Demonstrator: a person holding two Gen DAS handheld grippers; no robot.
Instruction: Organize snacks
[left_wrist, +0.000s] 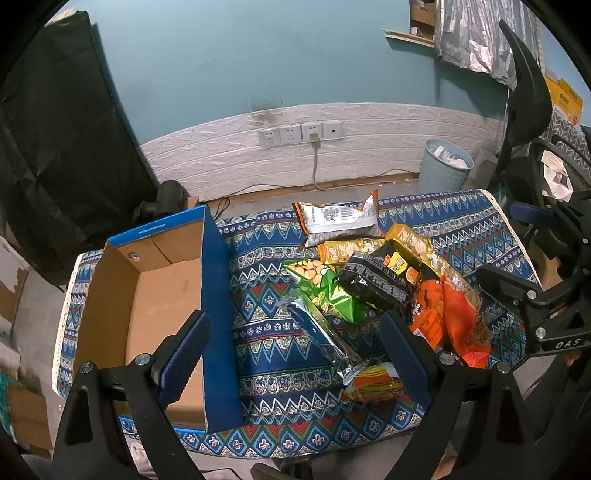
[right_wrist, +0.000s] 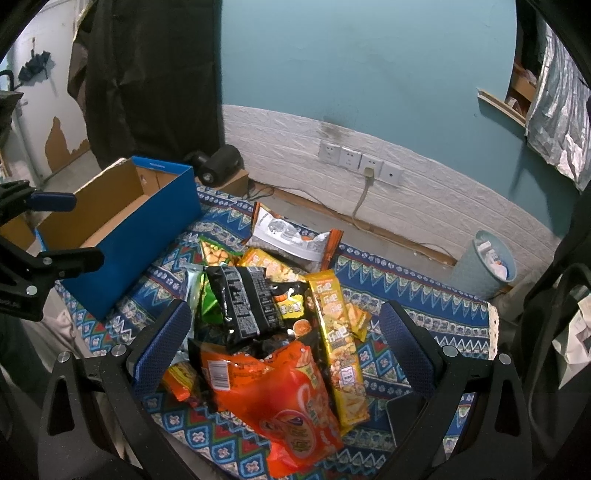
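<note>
A heap of snack bags lies on a patterned cloth: an orange bag (right_wrist: 291, 398), a black bag (right_wrist: 243, 302), a long yellow pack (right_wrist: 340, 343), a green bag (left_wrist: 332, 291), a silvery pack (left_wrist: 321, 336) and a white bag (left_wrist: 340, 218) at the back. An open cardboard box (left_wrist: 162, 295) with blue outer walls stands left of the heap, nothing inside it. My left gripper (left_wrist: 295, 354) hangs open over the box's right wall and the silvery pack. My right gripper (right_wrist: 284, 347) hangs open above the orange and black bags. Neither holds anything.
The cloth-covered table (left_wrist: 461, 221) ends at a white lace edge. Behind it are a white wall panel with sockets (left_wrist: 299, 134), a cable, and a pale blue bin (left_wrist: 445, 166). A black chair (left_wrist: 528, 96) stands to the right. Dark fabric (left_wrist: 55, 147) hangs at left.
</note>
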